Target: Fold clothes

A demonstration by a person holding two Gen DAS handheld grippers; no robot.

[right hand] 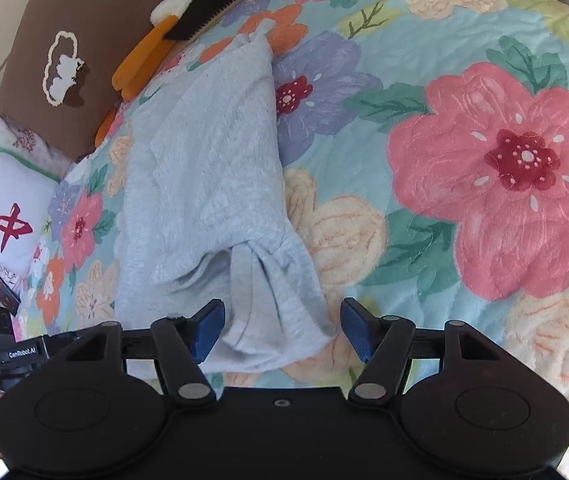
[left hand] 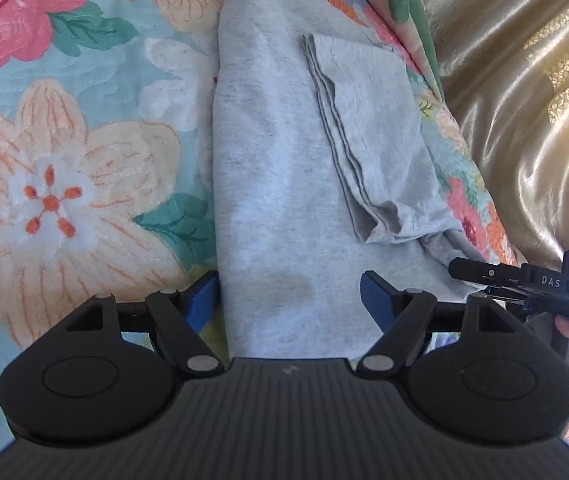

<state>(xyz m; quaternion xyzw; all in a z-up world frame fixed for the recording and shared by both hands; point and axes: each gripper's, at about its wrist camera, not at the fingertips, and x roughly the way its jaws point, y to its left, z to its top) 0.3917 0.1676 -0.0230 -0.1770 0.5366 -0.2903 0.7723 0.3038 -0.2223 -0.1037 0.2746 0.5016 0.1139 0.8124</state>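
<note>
A light grey garment (left hand: 284,160) lies as a long strip on the floral quilt (left hand: 64,140), with a folded sleeve flap (left hand: 368,120) on its right side. My left gripper (left hand: 290,294) is open and straddles the near end of the strip. Its blue pads (left hand: 204,296) stand at the cloth's edges without pinching it. In the right wrist view the same garment (right hand: 204,168) runs away from me. My right gripper (right hand: 283,330) is open around its bunched near corner. Each gripper shows at the edge of the other's view: the right gripper (left hand: 524,280), the left gripper (right hand: 4,352).
A brown cushion (right hand: 64,40), a white pillow with a red character (right hand: 8,208) and an orange-and-white plush toy (right hand: 152,52) sit at the far left of the bed. A phone (right hand: 2,290) lies by the pillow. Gold satin fabric (left hand: 524,100) hangs beside the bed.
</note>
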